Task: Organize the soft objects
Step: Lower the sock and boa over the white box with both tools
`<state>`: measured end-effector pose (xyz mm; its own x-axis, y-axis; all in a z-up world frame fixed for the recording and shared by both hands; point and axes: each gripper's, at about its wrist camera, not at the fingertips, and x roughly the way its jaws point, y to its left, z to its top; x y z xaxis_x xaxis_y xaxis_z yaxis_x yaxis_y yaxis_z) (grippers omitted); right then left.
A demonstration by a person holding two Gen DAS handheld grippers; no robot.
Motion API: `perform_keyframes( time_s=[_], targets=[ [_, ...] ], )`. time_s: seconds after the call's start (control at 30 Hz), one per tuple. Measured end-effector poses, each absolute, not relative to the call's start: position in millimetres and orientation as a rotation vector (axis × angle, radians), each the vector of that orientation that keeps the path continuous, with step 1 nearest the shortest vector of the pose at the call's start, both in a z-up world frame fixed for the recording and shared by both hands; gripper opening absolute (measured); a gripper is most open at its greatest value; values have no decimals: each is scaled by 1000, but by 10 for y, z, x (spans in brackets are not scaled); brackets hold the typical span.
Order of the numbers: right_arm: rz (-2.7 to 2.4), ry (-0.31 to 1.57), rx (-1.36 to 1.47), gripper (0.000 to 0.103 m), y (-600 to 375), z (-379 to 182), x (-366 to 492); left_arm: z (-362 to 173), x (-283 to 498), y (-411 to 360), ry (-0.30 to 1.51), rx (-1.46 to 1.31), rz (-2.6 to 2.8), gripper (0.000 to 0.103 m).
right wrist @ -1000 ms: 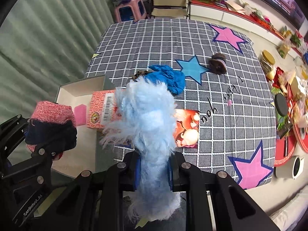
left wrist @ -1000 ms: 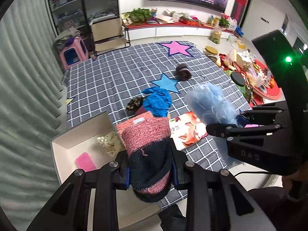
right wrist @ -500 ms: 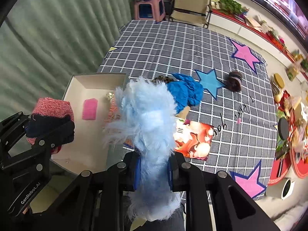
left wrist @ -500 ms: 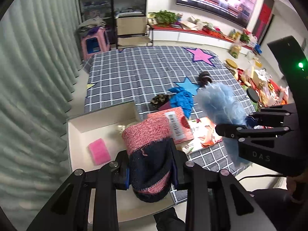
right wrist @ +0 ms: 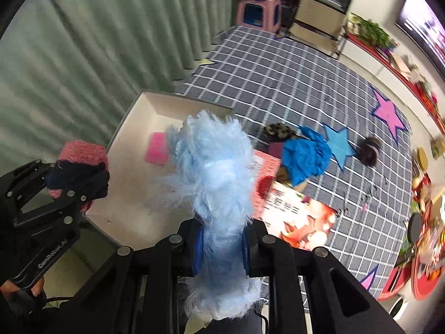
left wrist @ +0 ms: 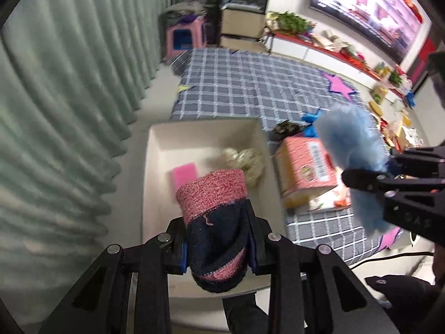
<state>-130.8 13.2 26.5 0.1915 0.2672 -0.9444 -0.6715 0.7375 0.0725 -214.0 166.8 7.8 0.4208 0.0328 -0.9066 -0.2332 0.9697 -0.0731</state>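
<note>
My left gripper (left wrist: 218, 246) is shut on a rolled pink and navy knit sock (left wrist: 212, 194), held above the open white box (left wrist: 155, 150). Inside the box lie a pink sponge (left wrist: 183, 174) and a cream bundle (left wrist: 246, 158). My right gripper (right wrist: 221, 246) is shut on a fluffy light-blue soft item (right wrist: 214, 172), above the box's right edge. In the right wrist view the left gripper with the sock (right wrist: 82, 153) is at the left. A blue cloth (right wrist: 304, 157), a dark patterned item (right wrist: 276, 130) and a brown furry item (right wrist: 368, 150) lie on the checked mat (right wrist: 278, 69).
A pink carton (left wrist: 306, 167) and a red picture booklet (right wrist: 300, 220) lie on the mat right of the box. Green curtains (left wrist: 55, 97) run along the left. A pink stool (left wrist: 180, 37), a chair and a cluttered low shelf stand at the far side; small goods crowd the right.
Both grippers have moved left, from above the mat to above the white box, and rolled. Each still holds its item. The box now fills more of both views.
</note>
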Motion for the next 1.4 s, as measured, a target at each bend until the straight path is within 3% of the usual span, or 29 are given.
perform_keyframes(
  time_s=[0.47,1.4],
  targets=[
    [870,1260,-513,21,789,9,-1486,-390,-2401,1915,1254,-242,255,33],
    [872,1342,-517,21,961,-186,-1437,-609,-2206,1838,1325,-214,218,33]
  ],
)
